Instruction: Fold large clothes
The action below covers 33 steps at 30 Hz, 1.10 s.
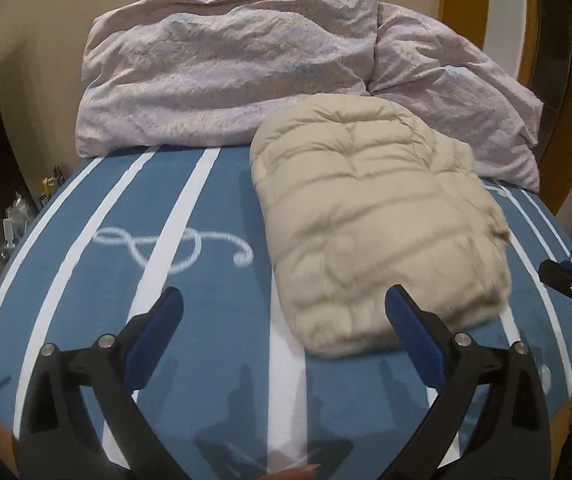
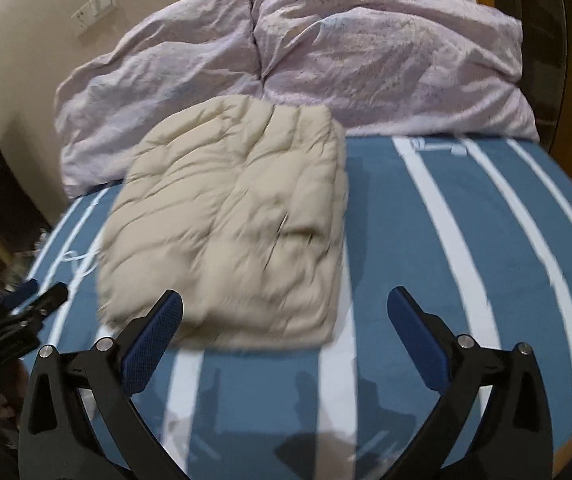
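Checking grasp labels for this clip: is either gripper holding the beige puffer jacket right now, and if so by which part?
Nothing is held. The left gripper and right gripper both stand open and empty, short of the folded beige puffer jacket lying on the striped bed cover.

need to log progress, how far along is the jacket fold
Done: the beige puffer jacket lies as a compact folded bundle on the blue striped bedsheet, in front of the lilac duvet. In hand: nothing; the left gripper and right gripper are both open and empty, clear of it. Left: no other unfolded clothing is visible.
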### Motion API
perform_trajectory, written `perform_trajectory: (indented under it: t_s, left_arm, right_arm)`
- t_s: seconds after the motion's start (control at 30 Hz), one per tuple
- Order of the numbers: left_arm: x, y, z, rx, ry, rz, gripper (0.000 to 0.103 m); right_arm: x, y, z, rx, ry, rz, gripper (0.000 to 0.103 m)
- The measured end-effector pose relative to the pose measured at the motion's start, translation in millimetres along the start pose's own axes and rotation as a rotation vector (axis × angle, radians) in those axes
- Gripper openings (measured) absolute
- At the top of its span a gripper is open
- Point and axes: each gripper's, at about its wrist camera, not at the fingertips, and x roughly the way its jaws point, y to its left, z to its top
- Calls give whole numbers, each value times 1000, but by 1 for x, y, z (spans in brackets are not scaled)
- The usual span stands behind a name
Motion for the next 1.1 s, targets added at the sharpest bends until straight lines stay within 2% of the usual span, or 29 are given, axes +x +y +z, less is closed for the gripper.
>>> perform_trajectory:
  t_s: [0.13, 0.43, 0.73, 1.1]
  left_arm:
    - [-27, -5, -24, 4, -12, -25, 100]
    - [-60, -19, -53, 15, 3, -53, 100]
    - [-83, -29, -66, 26, 0, -100, 100]
    - [-99, -33, -76, 23, -2, -107, 100]
  right_arm:
    - [-21, 13, -23, -25, 9, 19, 102]
    - [-55, 32, -51, -97, 0, 23, 102]
    - [-75, 32, -66, -85, 12, 57, 102]
    - [-89, 35, -79, -102, 11, 78, 102]
